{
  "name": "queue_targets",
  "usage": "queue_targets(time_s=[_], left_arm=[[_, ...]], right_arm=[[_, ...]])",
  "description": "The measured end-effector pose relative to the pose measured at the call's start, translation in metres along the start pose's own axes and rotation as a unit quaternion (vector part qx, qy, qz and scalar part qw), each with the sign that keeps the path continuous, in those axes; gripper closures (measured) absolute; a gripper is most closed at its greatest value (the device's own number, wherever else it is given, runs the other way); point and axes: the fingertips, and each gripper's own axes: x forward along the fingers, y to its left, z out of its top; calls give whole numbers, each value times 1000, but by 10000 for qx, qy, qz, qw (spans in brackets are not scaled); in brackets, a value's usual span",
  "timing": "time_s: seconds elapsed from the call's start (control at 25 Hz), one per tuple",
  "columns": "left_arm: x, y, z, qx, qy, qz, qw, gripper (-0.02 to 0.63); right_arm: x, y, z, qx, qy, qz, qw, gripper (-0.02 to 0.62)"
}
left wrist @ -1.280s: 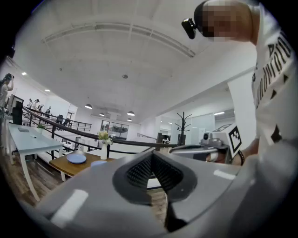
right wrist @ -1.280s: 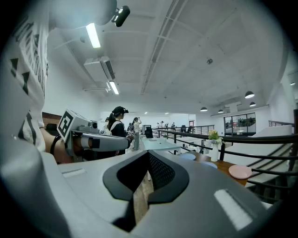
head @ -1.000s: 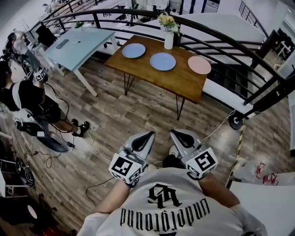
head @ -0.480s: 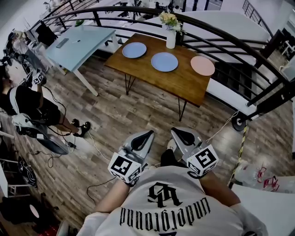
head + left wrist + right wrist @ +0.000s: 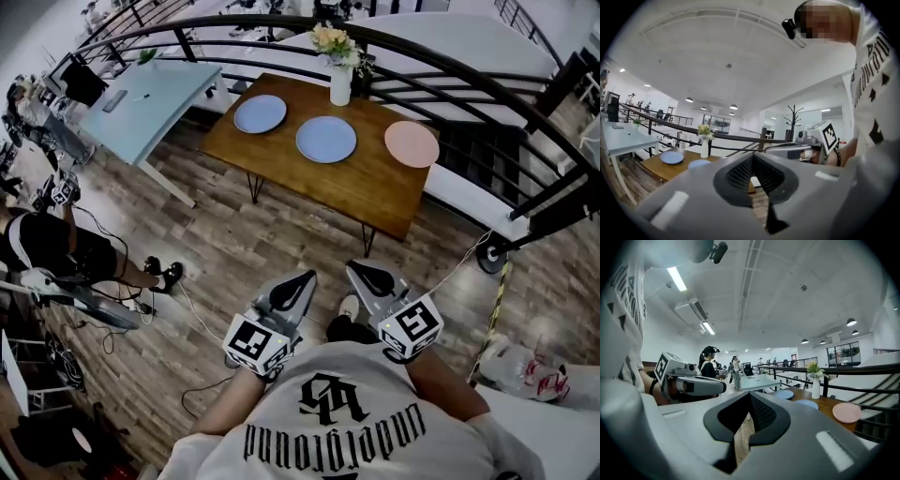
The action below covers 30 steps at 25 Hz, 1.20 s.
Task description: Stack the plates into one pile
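Observation:
A wooden table (image 5: 356, 187) stands ahead by the railing, well beyond both grippers. On it lie three separate plates: a blue plate (image 5: 260, 113) at the left, a second blue plate (image 5: 326, 139) in the middle, and a pink plate (image 5: 412, 143) at the right. I hold my left gripper (image 5: 302, 277) and right gripper (image 5: 358, 270) side by side in front of my torso, over the wood floor. Both are shut and empty. The left gripper view shows the two blue plates (image 5: 671, 158) far off; the right gripper view shows the pink plate (image 5: 847, 412) too.
A white vase with flowers (image 5: 340, 82) stands at the table's far edge. A black curved railing (image 5: 469, 80) runs behind the table. A light blue table (image 5: 150, 98) is at the left. A person (image 5: 47, 244) and cables occupy the floor at the left.
The wooden table with its plates has come nearer and sits lower in the head view. Both grippers stay shut, side by side in front of my torso.

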Motion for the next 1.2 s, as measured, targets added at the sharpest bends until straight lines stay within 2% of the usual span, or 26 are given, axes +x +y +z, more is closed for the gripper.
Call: queue_targets(time_s=[0.28,0.56,0.8,1.0,1.2], left_arm=[[91,35,8,-88,156,-47,9998,560],[149,62,11,-85,237,70,9997,560],[184,82,12,-144,208,84,9996,560],[214,108,20,39,181,73,9998,560],[249,139,20,11,239,-155,9996,560]], right_arm=[[20,-95,3,190,118,-16,9997,595],[24,-179,10,264,105,-199,9994,595],[26,-218,12,303,114,-332,9989,595],[42,-242,14,242,204,-382,9988,595],[64,-277,16,274,235,-631,9974,595]])
